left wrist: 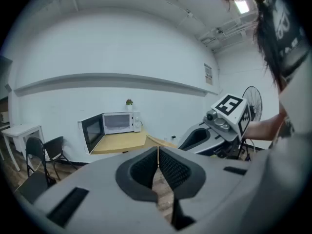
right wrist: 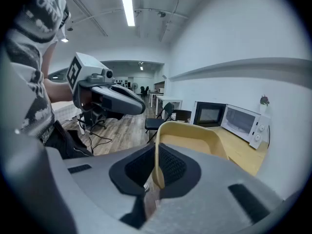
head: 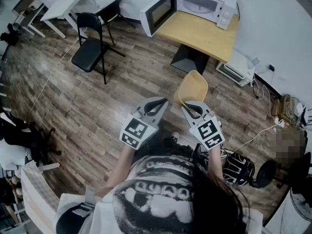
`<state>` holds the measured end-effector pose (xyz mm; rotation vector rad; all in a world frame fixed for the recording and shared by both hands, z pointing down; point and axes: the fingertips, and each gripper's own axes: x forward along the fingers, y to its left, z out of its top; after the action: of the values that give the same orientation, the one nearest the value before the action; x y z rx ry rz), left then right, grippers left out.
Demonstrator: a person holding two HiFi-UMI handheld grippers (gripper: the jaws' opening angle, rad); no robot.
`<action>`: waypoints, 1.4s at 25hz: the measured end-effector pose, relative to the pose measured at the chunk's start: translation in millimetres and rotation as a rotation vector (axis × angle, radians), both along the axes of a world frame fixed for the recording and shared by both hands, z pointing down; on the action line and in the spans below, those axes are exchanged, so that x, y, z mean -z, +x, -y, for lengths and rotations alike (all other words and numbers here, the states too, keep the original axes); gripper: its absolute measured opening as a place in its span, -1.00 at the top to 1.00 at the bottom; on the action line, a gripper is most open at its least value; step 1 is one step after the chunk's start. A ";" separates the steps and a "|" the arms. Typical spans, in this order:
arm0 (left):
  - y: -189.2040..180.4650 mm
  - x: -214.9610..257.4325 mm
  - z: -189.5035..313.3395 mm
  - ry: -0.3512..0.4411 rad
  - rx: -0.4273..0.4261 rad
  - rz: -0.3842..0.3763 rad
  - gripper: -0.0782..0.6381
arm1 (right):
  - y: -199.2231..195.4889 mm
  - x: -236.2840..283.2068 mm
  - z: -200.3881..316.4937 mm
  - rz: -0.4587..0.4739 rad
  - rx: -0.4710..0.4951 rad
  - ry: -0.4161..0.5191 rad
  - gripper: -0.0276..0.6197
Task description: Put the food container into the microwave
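A yellow food container [head: 192, 87] hangs over the wooden floor, held by its near rim in my right gripper [head: 188, 107], which is shut on it. In the right gripper view the container [right wrist: 195, 138] rises from between the closed jaws of that gripper [right wrist: 157, 168]. Just left of it is my left gripper [head: 160, 103], shut with nothing in it and apart from the container. The white microwave [head: 197, 4] stands ahead on a wooden table [head: 200, 33] with its door [head: 158, 11] swung open to the left. It also shows as the microwave [left wrist: 117, 123] in the left gripper view.
A black folding chair [head: 90, 48] stands on the floor to the left, with a second chair and a white table [head: 68, 4] behind it. A flat white appliance [head: 236, 67] and cables lie by the right wall. A fan [head: 265, 173] and a person [head: 290, 147] are at lower right.
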<state>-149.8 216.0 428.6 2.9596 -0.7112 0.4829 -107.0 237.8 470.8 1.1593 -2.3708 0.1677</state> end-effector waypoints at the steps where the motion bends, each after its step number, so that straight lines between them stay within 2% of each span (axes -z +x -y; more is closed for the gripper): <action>1: 1.0 0.0 -2.0 -0.002 -0.002 0.000 0.76 | 0.4 -0.4 -1.6 0.002 0.000 -0.002 0.83; 20: 30.5 -3.5 -0.9 -0.004 -0.010 0.022 0.76 | 37.1 -11.1 2.3 0.003 -0.032 -0.013 0.83; 27: 41.7 -7.5 30.8 -0.016 -0.011 0.043 0.76 | 50.5 -16.9 25.4 0.018 -0.050 -0.026 0.83; 35: 95.6 -21.0 87.3 -0.034 -0.111 0.052 0.76 | 101.0 -28.3 80.9 0.020 -0.136 -0.042 0.83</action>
<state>-54.2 128.6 449.6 2.9762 -0.5386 0.5758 -5.9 156.9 499.1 1.3045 -2.2951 0.2747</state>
